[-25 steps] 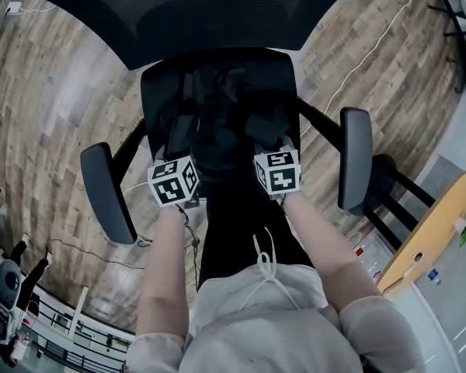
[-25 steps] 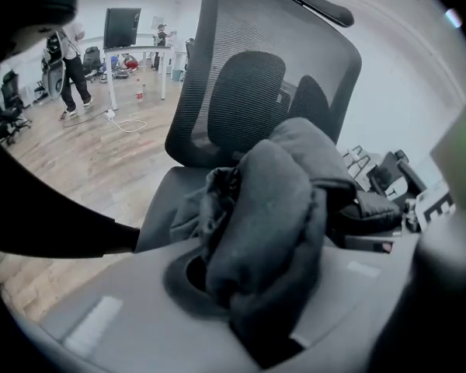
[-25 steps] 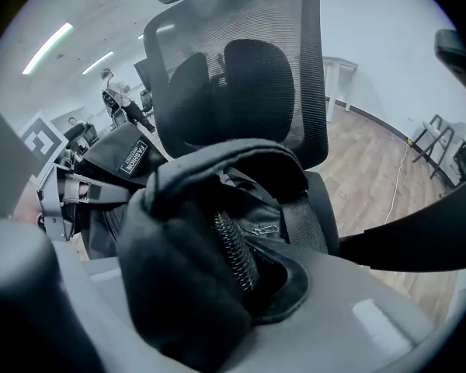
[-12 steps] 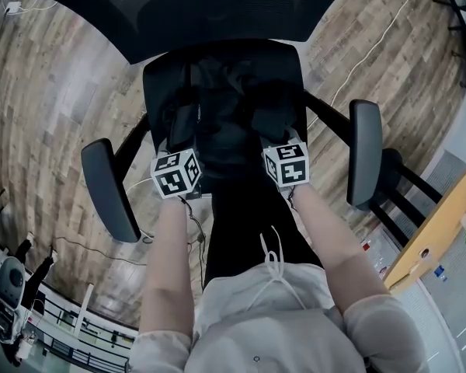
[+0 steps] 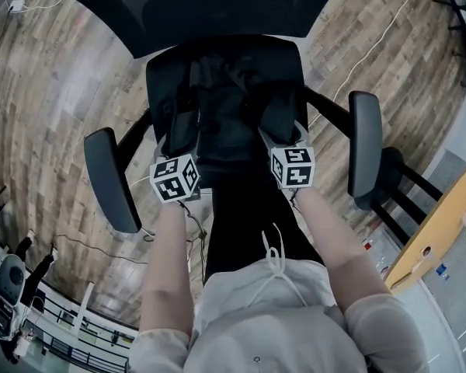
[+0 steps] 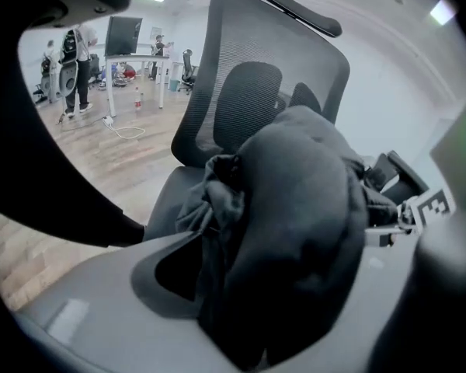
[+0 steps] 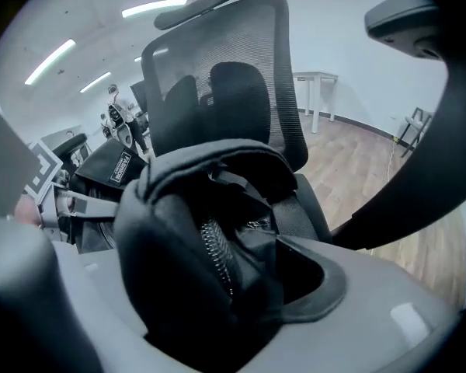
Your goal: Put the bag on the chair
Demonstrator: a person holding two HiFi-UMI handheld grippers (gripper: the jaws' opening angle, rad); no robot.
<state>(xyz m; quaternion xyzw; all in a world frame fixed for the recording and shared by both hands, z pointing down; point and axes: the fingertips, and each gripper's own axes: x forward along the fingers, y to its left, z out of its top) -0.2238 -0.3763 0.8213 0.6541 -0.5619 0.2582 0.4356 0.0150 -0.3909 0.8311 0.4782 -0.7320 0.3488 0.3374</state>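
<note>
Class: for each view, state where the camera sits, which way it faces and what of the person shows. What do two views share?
Head view: on the head, facing steeply down at chair and bag; forearms, left claw, right claw show.
Left gripper view: on the left claw, facing the backrest; its opening jaws flank the bag.
Right gripper view: on the right claw, same; opening jaws flank the bag.
Shared by both gripper views: bag, backrest.

The bag (image 5: 227,119) fills the middle of the chair seat (image 5: 157,80), leaving only narrow strips on either side. The left armrest (image 5: 113,179) and the right armrest (image 5: 365,154) hem in those strips, and the mesh backrest (image 5: 217,6) closes the far side. The front edge and the space above are open.
</note>
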